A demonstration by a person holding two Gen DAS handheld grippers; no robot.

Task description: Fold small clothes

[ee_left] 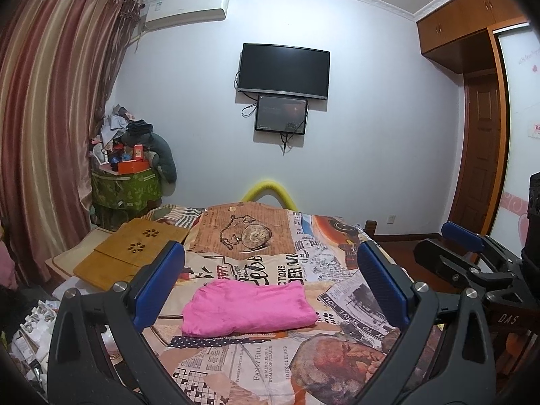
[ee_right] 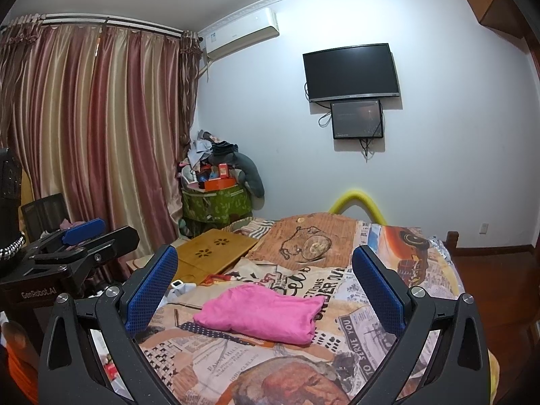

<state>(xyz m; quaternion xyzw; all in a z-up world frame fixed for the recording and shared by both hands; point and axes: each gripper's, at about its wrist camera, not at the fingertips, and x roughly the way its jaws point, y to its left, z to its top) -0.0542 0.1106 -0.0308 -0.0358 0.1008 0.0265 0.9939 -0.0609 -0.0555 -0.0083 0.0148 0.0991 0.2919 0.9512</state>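
Left wrist view had the left gripper (ee_left: 270, 287) with its blue pads spread wide apart, holding nothing, hovering over the bed (ee_left: 337, 354). The pink garment (ee_left: 248, 308) was lying folded on the bedspread, right between the pads in the picture but clearly apart from them. The right gripper (ee_left: 452, 239) showed up off to the side with "DAS" on its body; couldn't tell how its jaws stood from there.

Right wrist view sorted that out: the right gripper (ee_right: 265, 285) was also wide apart and empty, garment (ee_right: 263, 314) sitting ahead of it on the bed (ee_right: 422, 287). The left gripper (ee_right: 87, 233) at the edge read "GenRobot.AI".

The bedspread print was readable in bits: "FANNY HILL", "JOHN CLELAND", "TO SERVE YOU".
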